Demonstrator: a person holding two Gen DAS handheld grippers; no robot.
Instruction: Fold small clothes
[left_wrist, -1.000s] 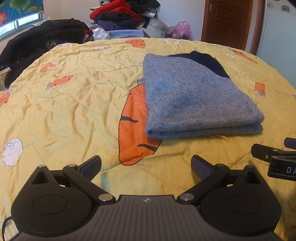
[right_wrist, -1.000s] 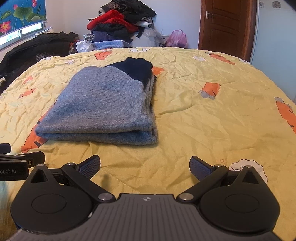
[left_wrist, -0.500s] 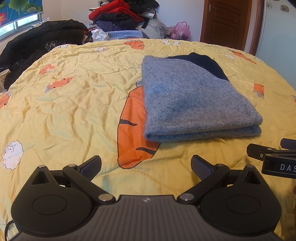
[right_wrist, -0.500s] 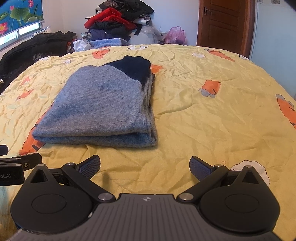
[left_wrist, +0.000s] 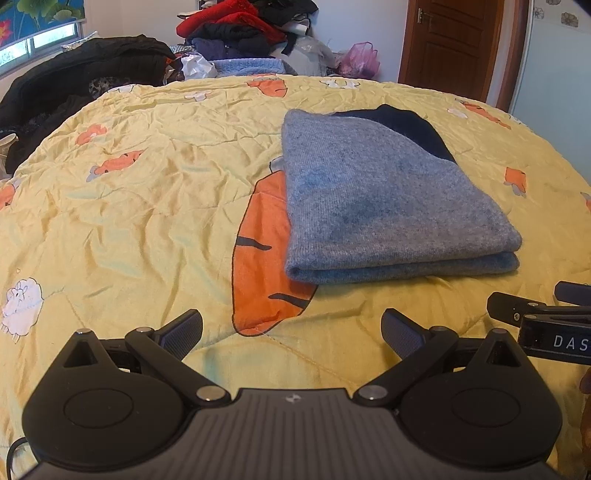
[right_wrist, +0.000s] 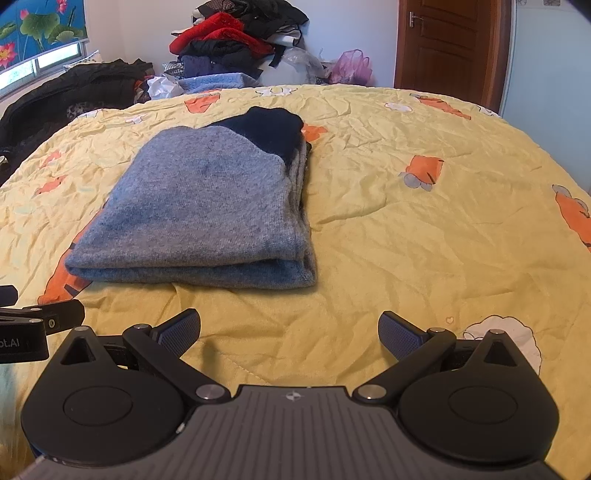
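Note:
A grey-blue knit sweater (left_wrist: 388, 199) with a dark navy part at its far end lies folded flat on the yellow carrot-print bedspread (left_wrist: 147, 206). It also shows in the right wrist view (right_wrist: 207, 210). My left gripper (left_wrist: 291, 332) is open and empty, low over the bedspread, short of the sweater's near left corner. My right gripper (right_wrist: 290, 332) is open and empty, short of the sweater's near right corner. Each gripper shows at the edge of the other's view: the right gripper (left_wrist: 543, 325) and the left gripper (right_wrist: 33, 325).
A pile of red, black and blue clothes (right_wrist: 236, 40) and a pink bag (right_wrist: 351, 68) stand beyond the far edge of the bed. Dark clothing (left_wrist: 81, 81) lies at the far left. A brown door (right_wrist: 450, 48) is at the back right.
Both grippers have drawn back a little from the folded sweater and risen slightly. They stay open. The sweater has not moved.

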